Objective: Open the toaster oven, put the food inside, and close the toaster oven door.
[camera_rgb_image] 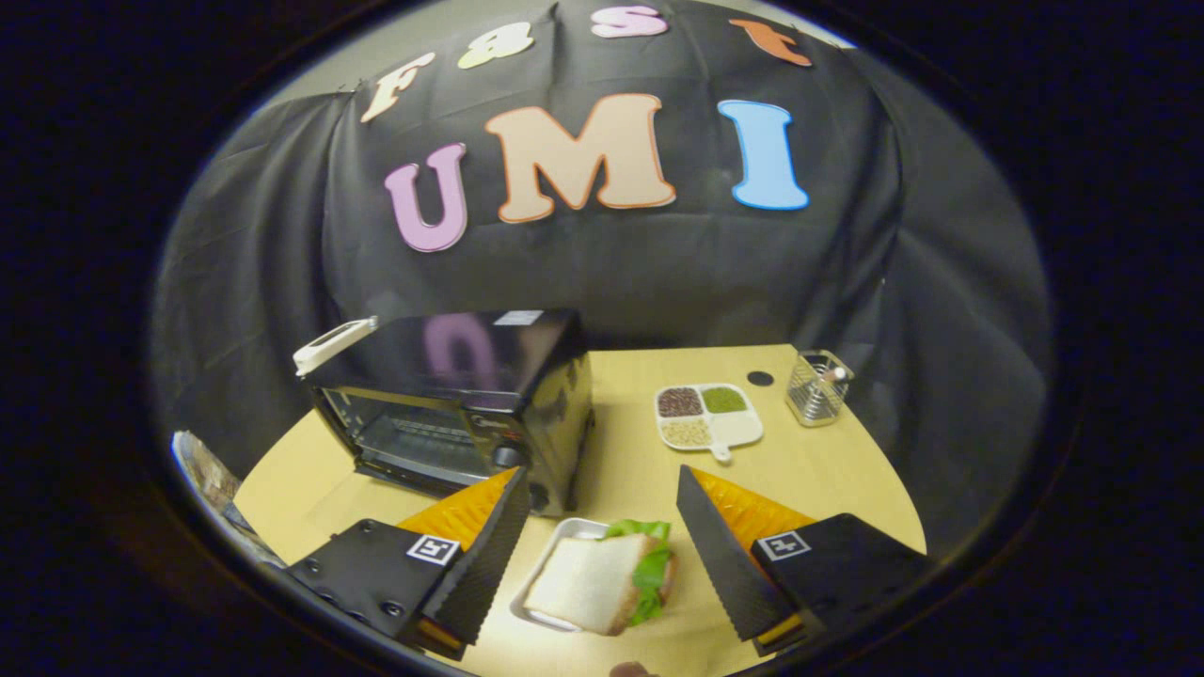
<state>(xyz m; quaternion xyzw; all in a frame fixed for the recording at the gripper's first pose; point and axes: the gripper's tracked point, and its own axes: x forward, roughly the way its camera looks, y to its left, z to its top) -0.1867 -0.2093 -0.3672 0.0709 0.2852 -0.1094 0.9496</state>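
Black glass-fronted toaster oven (451, 414): door shut, placed at eleven o'clock beyond the gripper (596, 517), on the tan table (828, 470). White-bread lettuce sandwich (602, 583) on a white tray (564, 538): seen between the fingers, which are spread apart, nothing held.

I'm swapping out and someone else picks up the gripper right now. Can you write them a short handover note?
Gripper: open, fingers spread to either side of the sandwich, not touching it.
Sandwich: white bread with lettuce, lying in a small white tray on the table, between the fingers.
Toaster oven: beyond the left finger, with a white handle raised at its top left corner; whether the door is open I cannot tell for sure.
Nearby: a divided dish of grains and a wire holder further back.
Done: food not yet inside.
Left: check the door, load the sandwich, close the door.
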